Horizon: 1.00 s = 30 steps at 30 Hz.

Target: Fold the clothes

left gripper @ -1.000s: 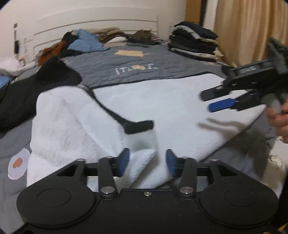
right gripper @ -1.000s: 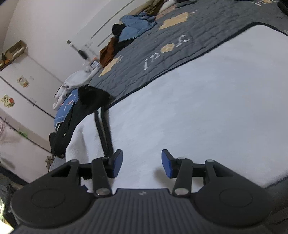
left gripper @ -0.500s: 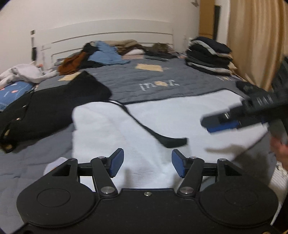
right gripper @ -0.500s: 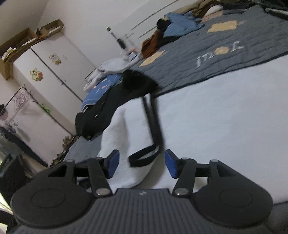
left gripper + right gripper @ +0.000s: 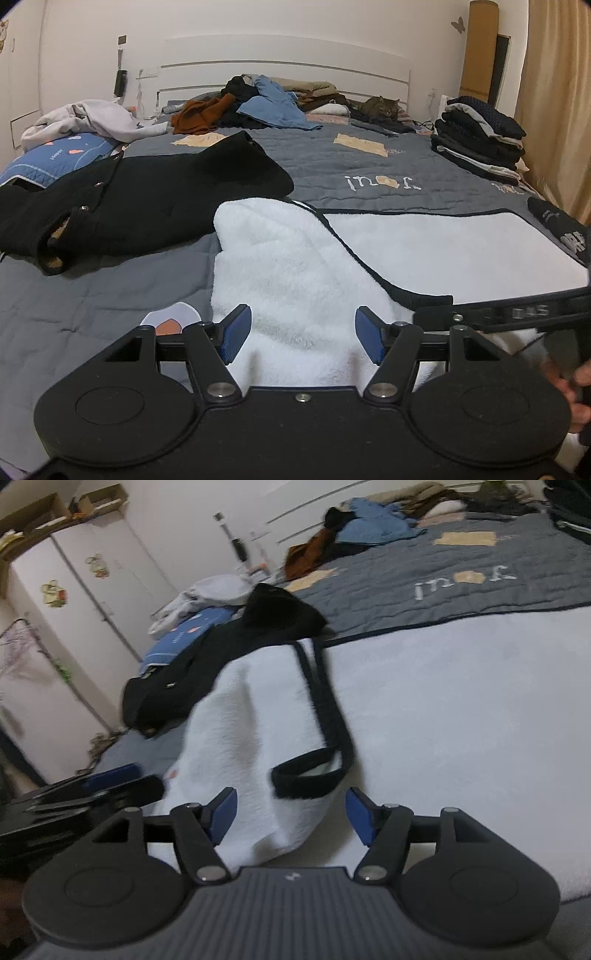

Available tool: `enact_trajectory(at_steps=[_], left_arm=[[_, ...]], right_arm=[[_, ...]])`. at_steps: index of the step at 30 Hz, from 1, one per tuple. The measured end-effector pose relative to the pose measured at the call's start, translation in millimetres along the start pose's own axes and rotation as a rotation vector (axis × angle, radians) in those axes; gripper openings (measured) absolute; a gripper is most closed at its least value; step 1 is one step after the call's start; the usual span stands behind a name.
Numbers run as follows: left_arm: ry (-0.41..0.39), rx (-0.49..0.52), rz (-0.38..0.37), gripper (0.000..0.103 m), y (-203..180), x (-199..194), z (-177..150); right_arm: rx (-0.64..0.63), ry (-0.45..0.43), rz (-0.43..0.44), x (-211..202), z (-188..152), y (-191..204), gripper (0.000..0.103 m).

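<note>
Change: since a second ago both grippers have drawn back from the white fleece garment [image 5: 295, 266], whose folded flap now lies flat.
Left gripper [image 5: 303, 334]: jaws spread with nothing pinched, fleece below the blue pads.
Right gripper [image 5: 291, 816]: jaws opening, nothing pressed between them; black-trimmed cuff [image 5: 310, 775] lies just ahead.
Garment: spread on the grey quilt [image 5: 369, 173], at the near edge.
Beside: black coat [image 5: 140, 199] to the left.
Far: folded stack [image 5: 480, 140] right, unfolded heap [image 5: 258, 107] and cat [image 5: 380, 109] by the headboard.
</note>
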<state>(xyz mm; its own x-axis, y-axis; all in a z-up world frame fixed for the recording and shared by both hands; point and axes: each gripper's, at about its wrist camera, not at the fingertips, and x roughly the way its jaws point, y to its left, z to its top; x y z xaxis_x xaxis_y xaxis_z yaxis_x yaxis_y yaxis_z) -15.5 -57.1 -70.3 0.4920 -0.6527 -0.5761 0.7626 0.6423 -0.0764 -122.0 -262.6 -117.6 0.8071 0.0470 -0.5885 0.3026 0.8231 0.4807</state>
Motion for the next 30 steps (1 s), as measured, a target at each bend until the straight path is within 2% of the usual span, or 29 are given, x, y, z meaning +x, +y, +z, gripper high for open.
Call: enact_trajectory(at_steps=[5,9,11,12,13,14,15,19,23,27,30], left_arm=[[-0.003,-0.028,0.009,0.062,7,-2,-1],[0.000,-0.030,0.017,0.062,9,-3,-2],[-0.003,-0.023,0.020,0.062,9,-4,-2],[-0.004,-0.021,0.021,0.062,9,-4,-2],[-0.005,-0.019,0.023,0.062,9,-4,-2],[-0.004,-0.025,0.023,0.062,10,-4,-2],[-0.006,-0.025,0.024,0.062,10,-5,-2],[-0.018,-0.018,0.017,0.062,9,-7,-2],[-0.039,0.041,-0.029,0.062,-2,-11,-4],[-0.037,0.176,-0.052,0.066,-26,-11,-10],[-0.012,0.206,-0.048,0.068,-32,-7,-14]], right_arm=[[0.154,0.032,0.023,14,1,-22,0.064],[0.163,0.010,0.028,15,-1,-26,0.061],[0.162,0.006,0.039,16,-2,-25,0.049],[0.177,0.003,0.055,16,-2,-25,0.026],[0.191,0.001,0.069,16,-2,-26,0.017],[0.203,-0.005,0.065,15,-3,-26,0.016],[0.213,-0.012,0.066,13,-3,-27,0.010],[0.292,-0.064,0.090,-5,-1,-31,0.009],[0.327,-0.098,0.135,-21,0,-33,0.009],[0.337,-0.056,0.160,-12,0,-35,0.009],[0.287,0.003,0.141,1,-1,-30,0.014]])
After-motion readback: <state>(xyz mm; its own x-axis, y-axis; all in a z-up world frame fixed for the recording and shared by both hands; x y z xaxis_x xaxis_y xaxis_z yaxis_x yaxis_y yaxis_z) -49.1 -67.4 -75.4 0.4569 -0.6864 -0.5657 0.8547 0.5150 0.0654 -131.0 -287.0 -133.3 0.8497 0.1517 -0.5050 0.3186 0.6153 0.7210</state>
